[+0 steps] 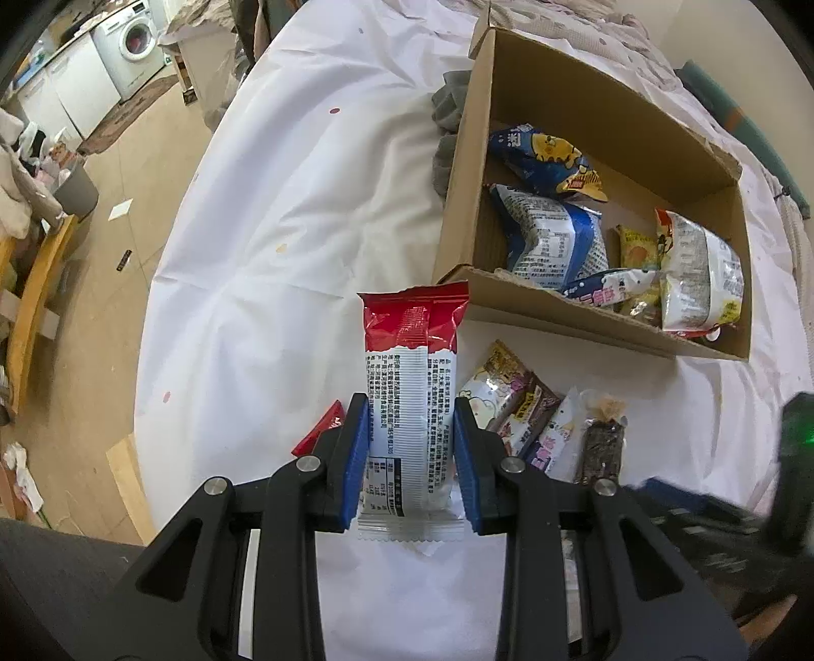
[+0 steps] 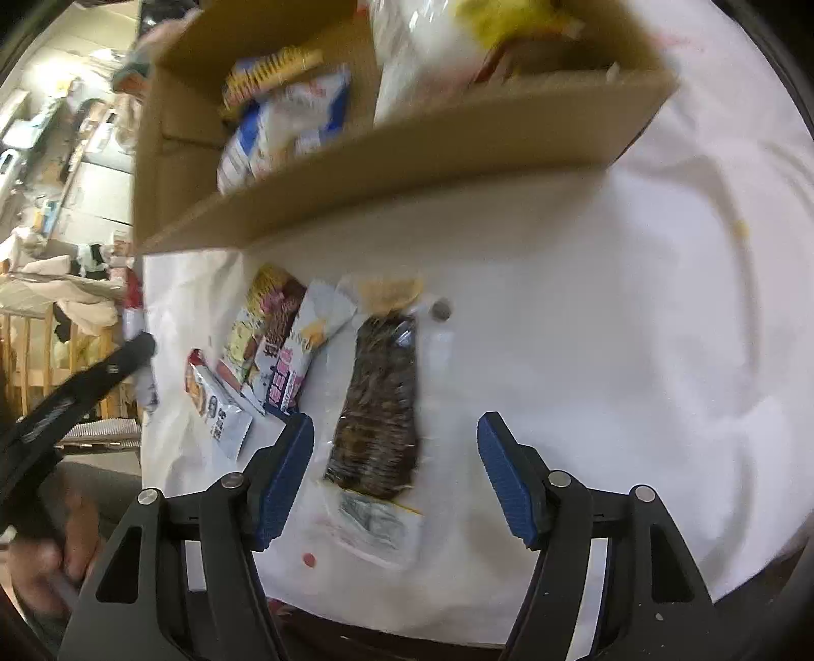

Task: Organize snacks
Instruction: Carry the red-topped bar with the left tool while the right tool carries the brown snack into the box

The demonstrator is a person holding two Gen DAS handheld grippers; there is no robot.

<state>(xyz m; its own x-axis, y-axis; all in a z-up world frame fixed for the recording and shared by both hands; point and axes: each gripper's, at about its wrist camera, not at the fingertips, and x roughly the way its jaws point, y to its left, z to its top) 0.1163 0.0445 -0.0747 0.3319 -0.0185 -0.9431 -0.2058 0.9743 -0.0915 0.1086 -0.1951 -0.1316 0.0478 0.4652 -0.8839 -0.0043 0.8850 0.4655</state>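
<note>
The left gripper (image 1: 411, 457) is clamped on a glossy red-and-white snack packet (image 1: 411, 401) printed with small, unreadable text, raised beside the corrugated cardboard box (image 1: 554, 305). The right gripper (image 2: 396, 470) jaws gape around a dark, clear-wrapped bar (image 2: 379, 401) on the white-clothed desk (image 2: 585, 330).

White cloth-covered table (image 1: 285, 213); far left, front-loading washing machine (image 1: 133, 40) beside white cabinets (image 1: 71, 96); grey bin (image 1: 76, 190) and wooden bench (image 1: 35, 300) on left floor.
</note>
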